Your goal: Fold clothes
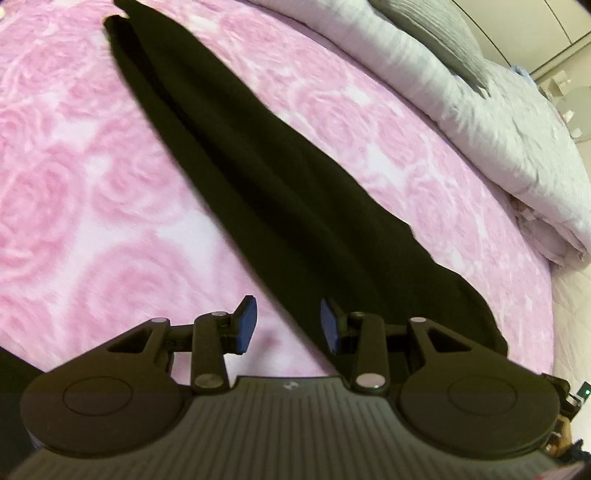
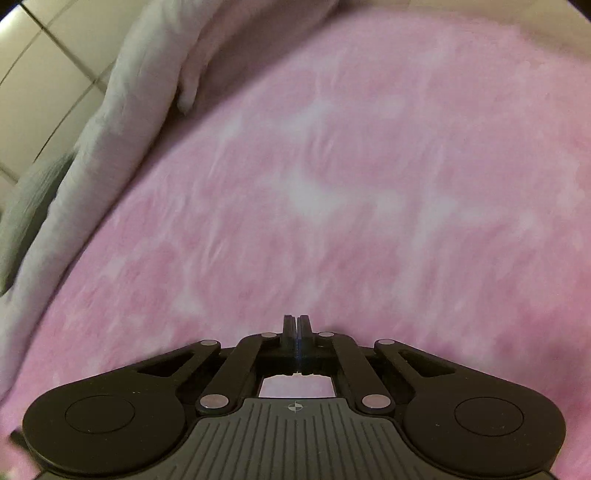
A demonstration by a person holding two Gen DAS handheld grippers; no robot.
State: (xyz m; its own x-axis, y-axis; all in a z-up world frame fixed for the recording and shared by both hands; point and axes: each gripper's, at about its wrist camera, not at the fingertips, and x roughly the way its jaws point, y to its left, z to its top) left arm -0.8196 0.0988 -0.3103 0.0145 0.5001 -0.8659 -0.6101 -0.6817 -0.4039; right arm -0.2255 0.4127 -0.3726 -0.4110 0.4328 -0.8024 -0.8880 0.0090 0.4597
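A home bedroom. A bed (image 1: 74, 166) fills both views, covered by a pink rose-patterned blanket (image 2: 332, 184). A rolled pale quilt (image 1: 498, 122) lies along its edge at upper right, a grey pillow (image 1: 436, 33) on top, with cream wardrobe panels (image 1: 535, 22) beyond.

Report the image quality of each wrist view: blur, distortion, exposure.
Left wrist view: fisheye bends the bed edge; pink rose blanket is slightly soft; black garment is so dark its folds barely show; left gripper is sharp. Right wrist view: heavy motion blur smears the blanket pattern; right gripper stays sharp; the white duvet is soft.
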